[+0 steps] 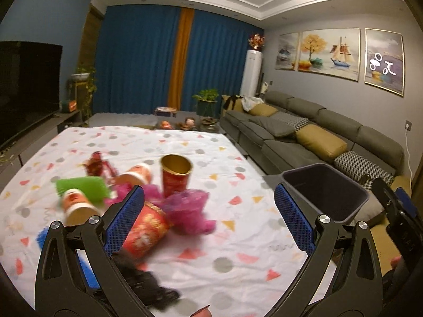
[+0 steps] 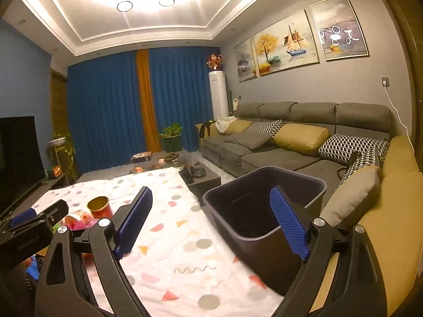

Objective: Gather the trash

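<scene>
left tool [image 1: 208, 216] wide, holding nothing | right tool [image 2: 211, 224] wide, holding nothing | trash pile [image 1: 148, 198] on bench [image 1: 238, 237] just ahead-left of left tool | bin [image 2: 264, 200] under right tool's far finger | risk: upright red cup [image 1: 175, 175] likely tips if a finger clips it; crumpled pink wrapper [image 1: 189, 207] may slip

Red cups [image 1: 176, 175], pink wrappers [image 1: 188, 207] (blurred) beside dark bin [image 1: 326, 192].

The litter heap [image 1: 137, 192] is motion-blurred, and the left claw [image 1: 208, 222] hides part of a red cup [image 1: 148, 229]. A dark object [image 1: 148, 282] near the frame's bottom is too smeared to identify. In the right wrist view the right claw [image 2: 211, 222] covers the bin's [image 2: 238, 211] near wall.
</scene>
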A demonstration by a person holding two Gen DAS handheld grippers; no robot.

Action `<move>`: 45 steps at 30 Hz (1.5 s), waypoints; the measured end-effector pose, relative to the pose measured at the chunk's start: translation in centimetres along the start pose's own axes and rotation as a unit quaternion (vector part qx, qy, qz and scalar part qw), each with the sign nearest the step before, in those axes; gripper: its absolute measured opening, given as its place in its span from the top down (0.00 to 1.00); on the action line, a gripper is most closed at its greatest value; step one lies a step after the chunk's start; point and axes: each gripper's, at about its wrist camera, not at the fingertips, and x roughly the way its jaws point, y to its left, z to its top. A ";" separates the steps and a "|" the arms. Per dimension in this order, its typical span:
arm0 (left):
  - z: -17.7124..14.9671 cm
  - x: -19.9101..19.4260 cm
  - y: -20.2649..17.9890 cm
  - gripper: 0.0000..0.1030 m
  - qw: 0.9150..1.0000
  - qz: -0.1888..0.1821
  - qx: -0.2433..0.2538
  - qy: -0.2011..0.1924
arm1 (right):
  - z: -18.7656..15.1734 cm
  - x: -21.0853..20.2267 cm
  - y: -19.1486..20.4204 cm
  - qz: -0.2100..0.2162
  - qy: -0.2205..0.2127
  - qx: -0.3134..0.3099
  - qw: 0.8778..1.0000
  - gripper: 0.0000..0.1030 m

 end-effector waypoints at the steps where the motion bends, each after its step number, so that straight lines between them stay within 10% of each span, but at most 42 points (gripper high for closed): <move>1: -0.2 -0.4 0.8 0.06 1.000 0.005 -0.003 0.000 | -0.2 -0.4 0.4 0.004 0.000 -0.002 1.000 0.15; 29: -5.7 -9.0 19.3 0.06 0.990 0.125 -0.059 -0.033 | -9.5 -3.0 17.7 0.188 0.096 -0.111 0.971 0.15; 40: -6.9 -8.9 21.5 0.06 0.988 0.137 -0.066 -0.021 | -12.0 -0.1 22.0 0.209 0.145 -0.130 0.958 0.38; 45: -7.7 -7.8 21.8 0.07 0.990 0.126 -0.062 0.001 | -12.8 1.0 22.4 0.211 0.165 -0.136 0.954 0.71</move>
